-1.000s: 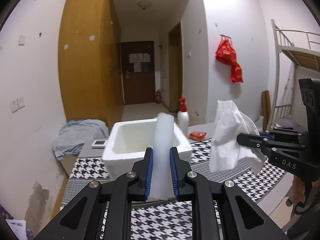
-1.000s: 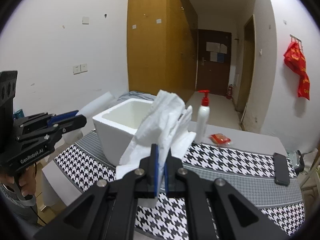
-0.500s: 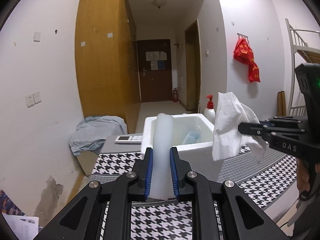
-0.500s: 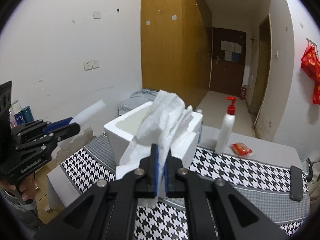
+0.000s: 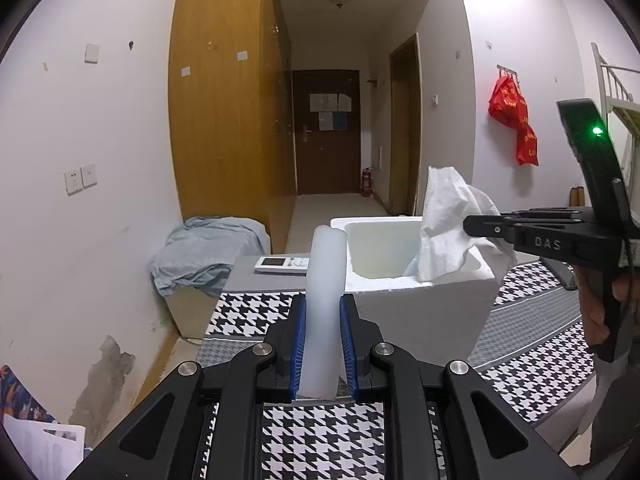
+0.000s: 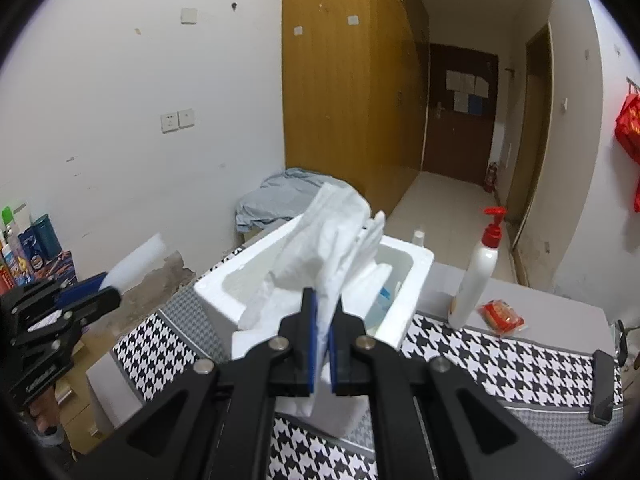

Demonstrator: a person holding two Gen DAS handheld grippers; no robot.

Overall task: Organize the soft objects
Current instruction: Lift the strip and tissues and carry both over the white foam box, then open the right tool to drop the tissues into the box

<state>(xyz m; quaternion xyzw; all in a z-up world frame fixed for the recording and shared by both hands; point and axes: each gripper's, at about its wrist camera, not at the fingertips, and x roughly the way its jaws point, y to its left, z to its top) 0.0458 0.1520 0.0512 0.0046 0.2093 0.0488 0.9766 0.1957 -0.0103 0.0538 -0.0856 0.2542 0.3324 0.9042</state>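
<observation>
We clamp the foam strip (image 5: 324, 304) in our left gripper (image 5: 323, 344) and pinch the tissue (image 6: 328, 256) in our right gripper (image 6: 323, 340), both raised near the foam box (image 6: 416, 260) for dropping in.

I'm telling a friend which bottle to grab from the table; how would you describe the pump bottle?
Find the white foam box on the houndstooth tablecloth. To its right in the right wrist view stands the pump bottle, upright, white with a red pump top. The red packet beside it lies flat.
</observation>
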